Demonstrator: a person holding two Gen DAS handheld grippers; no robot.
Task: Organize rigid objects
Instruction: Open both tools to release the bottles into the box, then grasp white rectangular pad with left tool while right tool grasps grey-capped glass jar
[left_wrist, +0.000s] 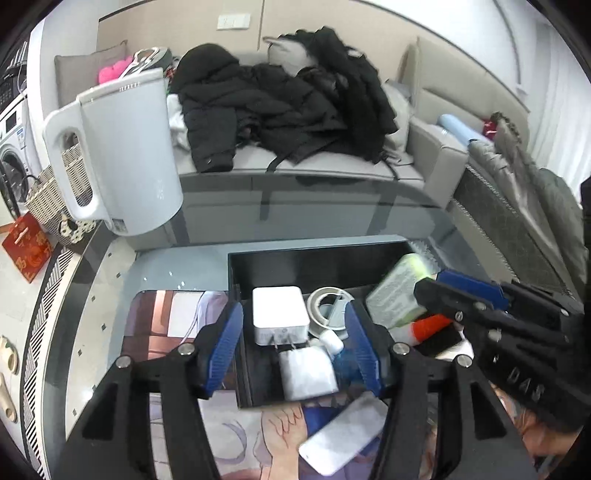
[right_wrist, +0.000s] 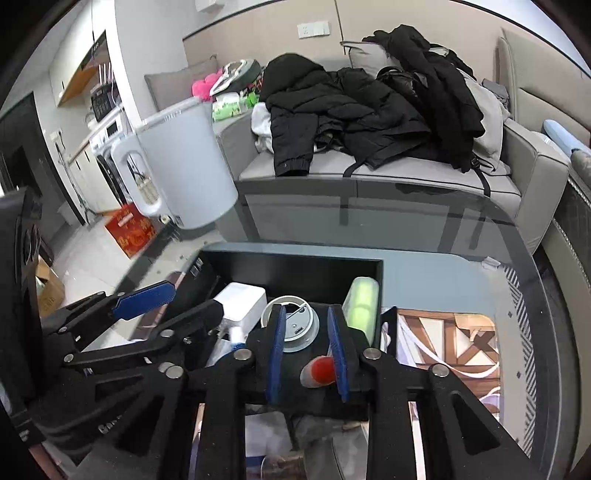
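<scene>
Okay, black box (left_wrist: 317, 262) sits on glass table (left_wrist: 177, 266), holding white charger (left_wrist: 280, 312), tape roll (left_wrist: 327, 306), green pack (left_wrist: 399, 291), small bottle (left_wrist: 332, 341) and a second white plug (left_wrist: 308, 373). Left gripper (left_wrist: 293, 354) hangs over the box's near left part, fingers (left_wrist: 221, 350) spread wide around the chargers, gripping nothing. Right gripper (right_wrist: 308, 356) is over the box's right side, fingers (right_wrist: 275, 350) moderately apart with a red-tipped tube (right_wrist: 319, 371) between them; can't tell if they touch it. White phone (left_wrist: 343, 432) lies on the printed mat (left_wrist: 166, 314) just near of the box. White kettle (left_wrist: 125, 155) stands far left on the table. Sofa (left_wrist: 295, 173) with black coats (left_wrist: 280, 103) beyond.
</scene>
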